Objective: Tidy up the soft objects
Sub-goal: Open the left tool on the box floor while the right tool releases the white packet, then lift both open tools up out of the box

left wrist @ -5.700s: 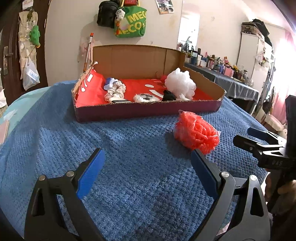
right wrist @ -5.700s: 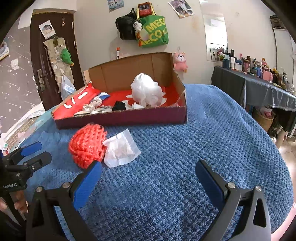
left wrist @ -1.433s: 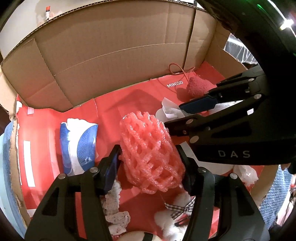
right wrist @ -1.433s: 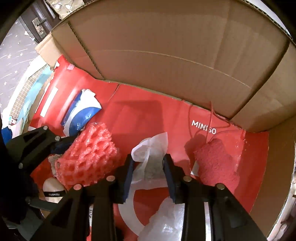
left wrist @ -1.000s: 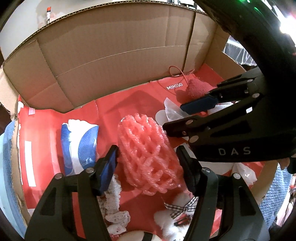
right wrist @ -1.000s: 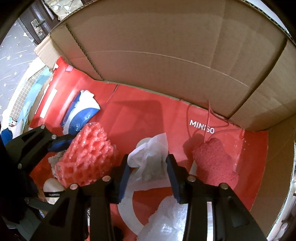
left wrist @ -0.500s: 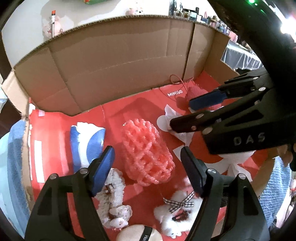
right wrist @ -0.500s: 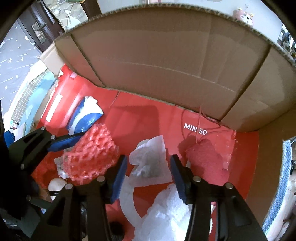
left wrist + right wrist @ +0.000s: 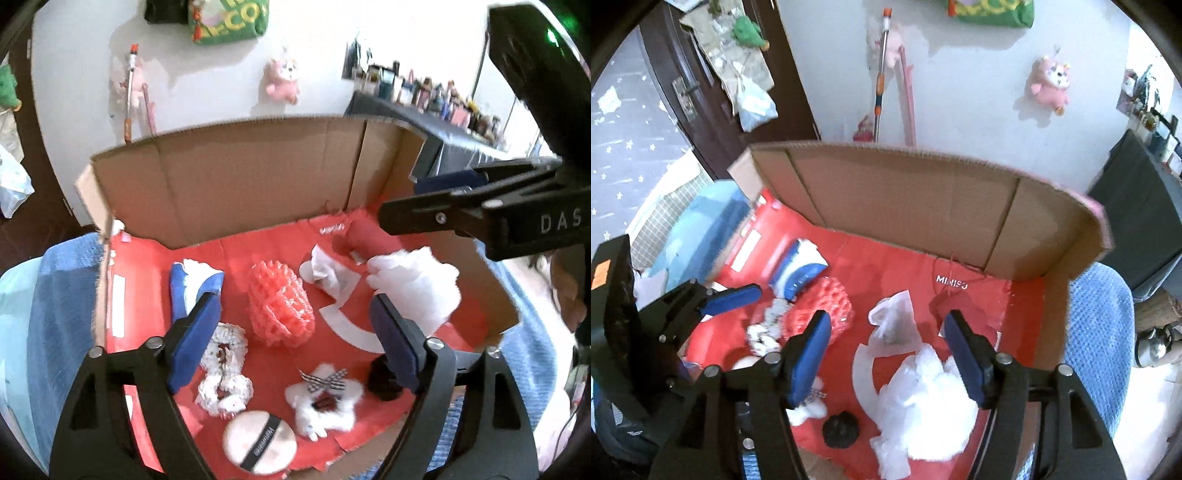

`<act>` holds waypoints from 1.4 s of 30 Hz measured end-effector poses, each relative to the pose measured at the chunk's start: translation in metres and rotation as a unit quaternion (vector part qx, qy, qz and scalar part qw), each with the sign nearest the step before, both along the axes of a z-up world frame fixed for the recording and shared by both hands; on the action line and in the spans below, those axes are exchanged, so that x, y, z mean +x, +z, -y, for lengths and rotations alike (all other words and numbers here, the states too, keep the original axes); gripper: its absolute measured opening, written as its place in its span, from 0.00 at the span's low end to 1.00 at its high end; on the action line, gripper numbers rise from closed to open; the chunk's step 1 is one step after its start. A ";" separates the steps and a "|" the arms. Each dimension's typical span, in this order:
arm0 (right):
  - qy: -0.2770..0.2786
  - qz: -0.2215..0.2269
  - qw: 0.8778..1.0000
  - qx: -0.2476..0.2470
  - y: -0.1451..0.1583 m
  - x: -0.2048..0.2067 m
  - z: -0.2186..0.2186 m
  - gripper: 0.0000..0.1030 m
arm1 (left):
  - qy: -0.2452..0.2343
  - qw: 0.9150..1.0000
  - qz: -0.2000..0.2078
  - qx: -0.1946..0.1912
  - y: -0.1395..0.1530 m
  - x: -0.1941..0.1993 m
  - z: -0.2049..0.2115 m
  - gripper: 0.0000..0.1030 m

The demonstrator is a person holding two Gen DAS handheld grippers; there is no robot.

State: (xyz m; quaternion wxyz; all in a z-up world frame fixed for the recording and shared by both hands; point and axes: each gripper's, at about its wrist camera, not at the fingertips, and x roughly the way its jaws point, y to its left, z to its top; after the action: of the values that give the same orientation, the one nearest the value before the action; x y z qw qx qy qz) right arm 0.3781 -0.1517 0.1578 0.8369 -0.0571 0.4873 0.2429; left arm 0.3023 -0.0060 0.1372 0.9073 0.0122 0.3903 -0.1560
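Cardboard box (image 9: 258,184), red-lined: pink foam net (image 9: 280,306) at centre; white mesh pouf (image 9: 417,284) at three o'clock; lace scrunchie (image 9: 221,365) at seven; powder puff (image 9: 260,443) at six. Left gripper (image 9: 295,343) above, jaws opening, empty.

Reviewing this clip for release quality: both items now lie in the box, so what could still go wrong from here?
The left gripper and right gripper are opening with nothing between their fingers, yet they sit close together over the box and might bump. The pink foam net lies loose beside the lace scrunchie, so a low finger could drag either. The light white pouch might catch on a pad.
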 end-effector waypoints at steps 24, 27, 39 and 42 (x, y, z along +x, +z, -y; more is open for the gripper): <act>-0.106 0.241 0.964 0.031 0.018 -0.159 0.046 1.00 | 0.089 0.980 0.175 -0.013 0.025 -0.110 -0.015 1.00; -0.110 0.264 0.958 0.024 0.006 -0.170 0.042 1.00 | 0.100 0.978 0.183 -0.009 0.018 -0.114 -0.017 1.00; -0.134 0.263 0.955 0.013 -0.050 -0.166 0.038 1.00 | 0.111 0.979 0.169 0.015 -0.024 -0.099 -0.013 1.00; -0.137 0.260 0.956 0.006 -0.061 -0.162 0.037 1.00 | 0.112 0.981 0.160 0.013 -0.032 -0.091 -0.015 1.00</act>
State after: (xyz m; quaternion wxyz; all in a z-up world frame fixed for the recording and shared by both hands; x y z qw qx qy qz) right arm 0.2166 -0.1888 0.0970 0.9603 -0.0460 0.2542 0.1053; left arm 0.2110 0.0085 0.1054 0.9696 0.0048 0.2406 -0.0445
